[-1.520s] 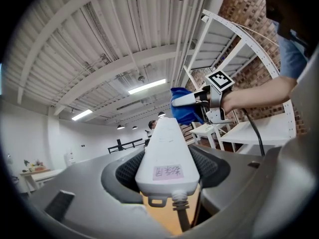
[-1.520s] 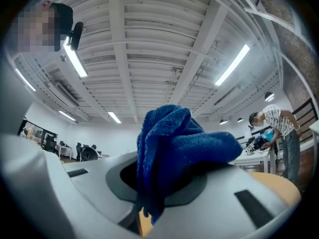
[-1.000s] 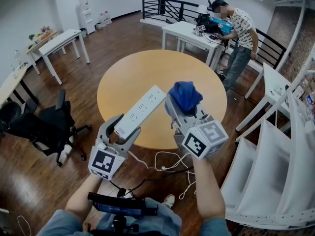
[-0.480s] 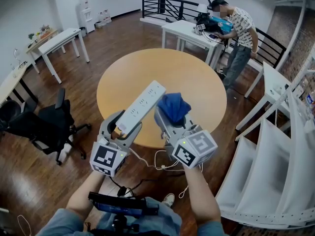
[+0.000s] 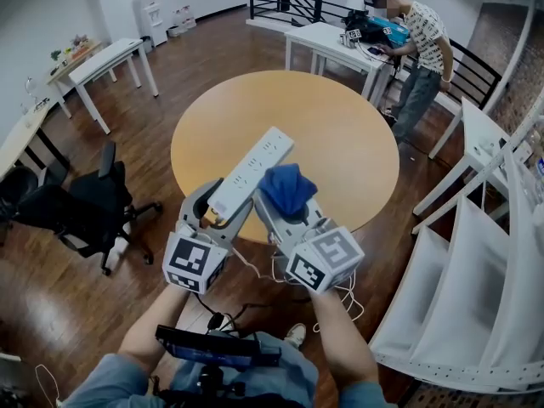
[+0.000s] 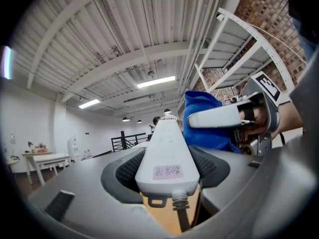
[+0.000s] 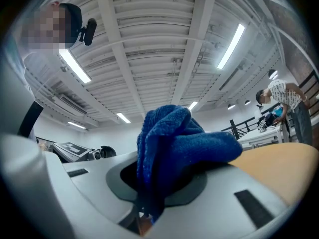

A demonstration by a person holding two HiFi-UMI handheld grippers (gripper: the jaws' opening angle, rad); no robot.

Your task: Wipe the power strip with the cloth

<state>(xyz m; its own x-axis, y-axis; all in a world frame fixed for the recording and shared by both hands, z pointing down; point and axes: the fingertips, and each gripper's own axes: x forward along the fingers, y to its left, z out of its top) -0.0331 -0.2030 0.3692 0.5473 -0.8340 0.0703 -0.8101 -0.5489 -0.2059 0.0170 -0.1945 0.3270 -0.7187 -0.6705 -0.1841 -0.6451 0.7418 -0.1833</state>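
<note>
Bunched fuzzy cloth point(image 5: 287, 189) has drawn beside the flat white power strip point(image 5: 251, 170).

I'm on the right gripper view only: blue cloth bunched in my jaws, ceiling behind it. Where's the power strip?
Observer: The left gripper is shut on the power strip at its cord end, holding it up in the air rather than flat on the round table.
Operator: How close is my cloth to it?
Observer: In the head view the cloth sits right beside the strip's right long edge, about halfway along. I can't tell whether they actually touch.
Operator: Which face of the strip is up?
Observer: The socket face points up toward the head camera.
</note>
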